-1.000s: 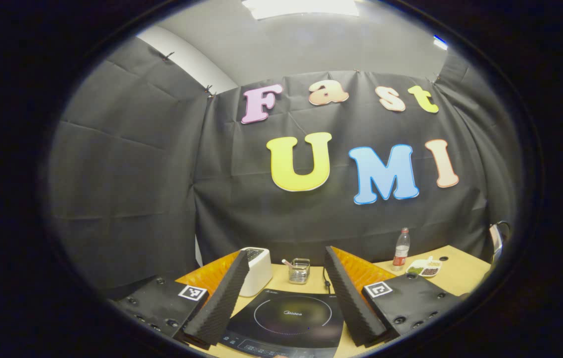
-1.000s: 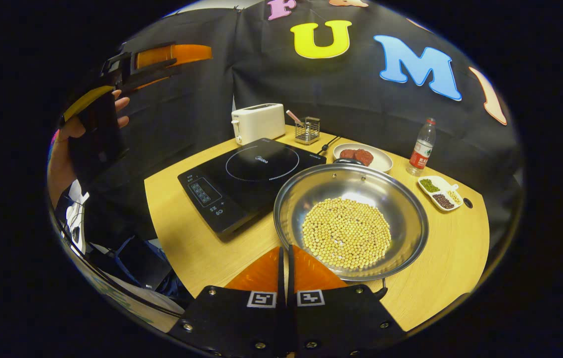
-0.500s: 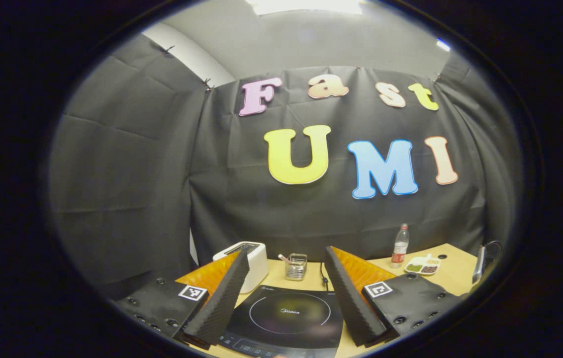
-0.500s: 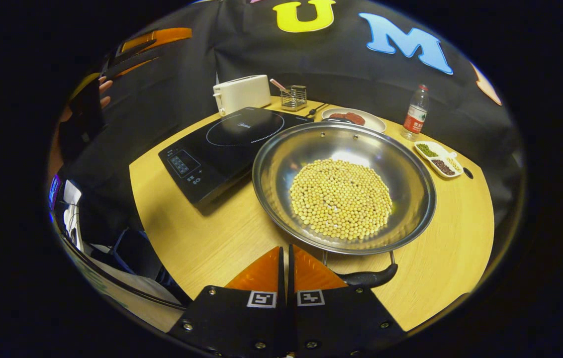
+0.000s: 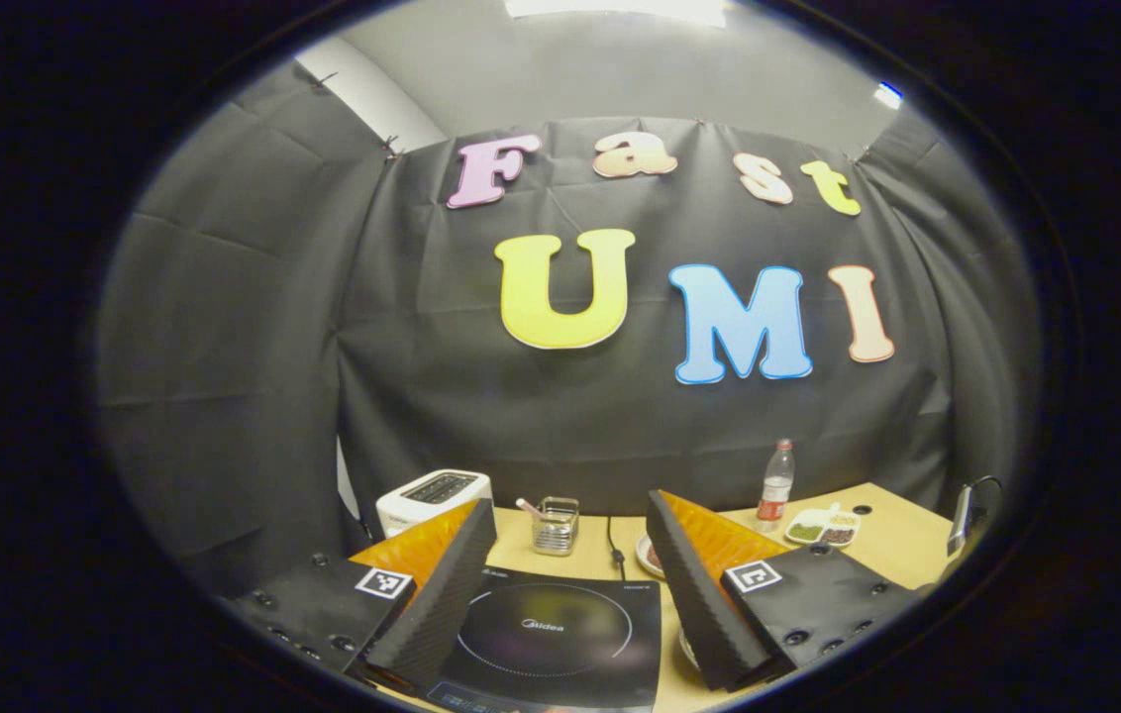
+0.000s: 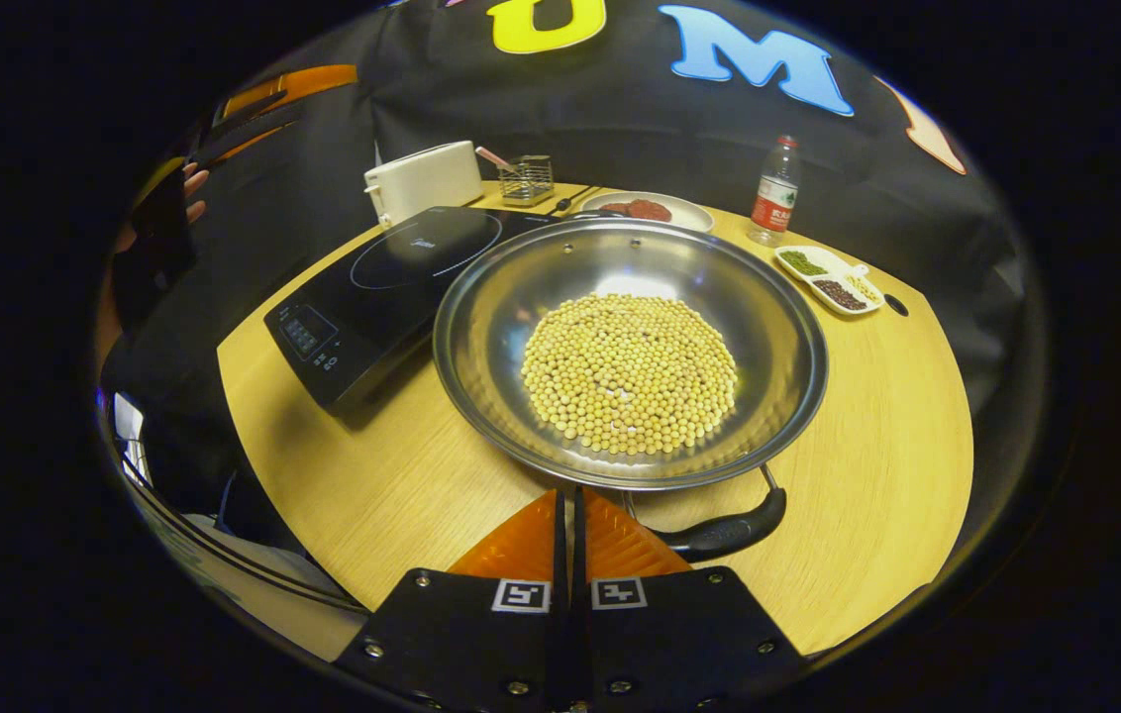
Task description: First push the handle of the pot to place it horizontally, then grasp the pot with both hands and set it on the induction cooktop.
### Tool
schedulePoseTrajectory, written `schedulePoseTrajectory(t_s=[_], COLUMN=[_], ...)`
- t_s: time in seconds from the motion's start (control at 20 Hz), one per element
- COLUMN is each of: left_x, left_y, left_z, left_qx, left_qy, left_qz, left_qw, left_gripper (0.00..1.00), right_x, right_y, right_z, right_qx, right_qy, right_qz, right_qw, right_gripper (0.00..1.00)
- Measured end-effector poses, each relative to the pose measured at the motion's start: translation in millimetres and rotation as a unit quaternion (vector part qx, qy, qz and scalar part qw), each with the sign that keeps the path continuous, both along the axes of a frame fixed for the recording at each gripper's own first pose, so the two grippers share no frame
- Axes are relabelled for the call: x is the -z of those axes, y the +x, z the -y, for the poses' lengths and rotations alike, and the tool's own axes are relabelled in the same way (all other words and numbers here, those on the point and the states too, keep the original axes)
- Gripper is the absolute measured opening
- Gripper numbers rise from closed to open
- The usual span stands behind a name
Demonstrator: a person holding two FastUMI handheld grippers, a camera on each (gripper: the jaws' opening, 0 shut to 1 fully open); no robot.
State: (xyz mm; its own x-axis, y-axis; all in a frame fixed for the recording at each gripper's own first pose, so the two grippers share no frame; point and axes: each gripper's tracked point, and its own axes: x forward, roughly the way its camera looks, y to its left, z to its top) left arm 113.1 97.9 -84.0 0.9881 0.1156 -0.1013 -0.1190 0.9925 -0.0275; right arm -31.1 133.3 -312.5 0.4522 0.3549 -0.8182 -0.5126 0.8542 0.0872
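Where the right tool looks, pot, black handle, soybeans.

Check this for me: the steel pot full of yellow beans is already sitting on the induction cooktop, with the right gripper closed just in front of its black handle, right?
Not quite. In the right gripper view the pot sits on the wooden table beside the induction cooktop, not on it. The rest holds: beans inside, the right gripper closed near the black handle.

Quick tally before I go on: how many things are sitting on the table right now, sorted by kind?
Cookware: 1, the pot of beans
Appliances: 2, the induction cooktop and the toaster
Dishes: 2, the round plate and the divided dish
Bottles: 1, the bottle
Racks: 1, the wire holder
Total: 7
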Motion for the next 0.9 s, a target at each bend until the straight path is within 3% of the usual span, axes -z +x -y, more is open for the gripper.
schedulePoseTrajectory(t_s=[0.45,0.6,0.7,0.9], left_x=[27.5,33.6,35.6,40.9], left_y=[44.0,50.0,53.5,55.2], left_z=[21.1,22.4,26.6,28.9], left_qx=[0.075,0.083,0.087,0.082], left_qy=[-0.031,-0.033,-0.033,-0.021], left_qz=[-0.011,-0.017,-0.021,-0.031], left_qw=[0.997,0.996,0.995,0.996], left_gripper=[0.99,1.0,0.94,0.97], right_x=[4.7,4.8,4.0,4.5], right_y=[31.3,44.0,55.2,74.4], right_z=[45.0,60.4,68.6,78.1], right_qx=[0.09,0.118,0.133,0.151], right_qy=[-0.056,-0.07,-0.071,-0.064], right_qz=[0.01,0.018,0.023,0.031], right_qw=[0.994,0.99,0.988,0.986], right_gripper=[0.01,0.01,0.01,0.01])
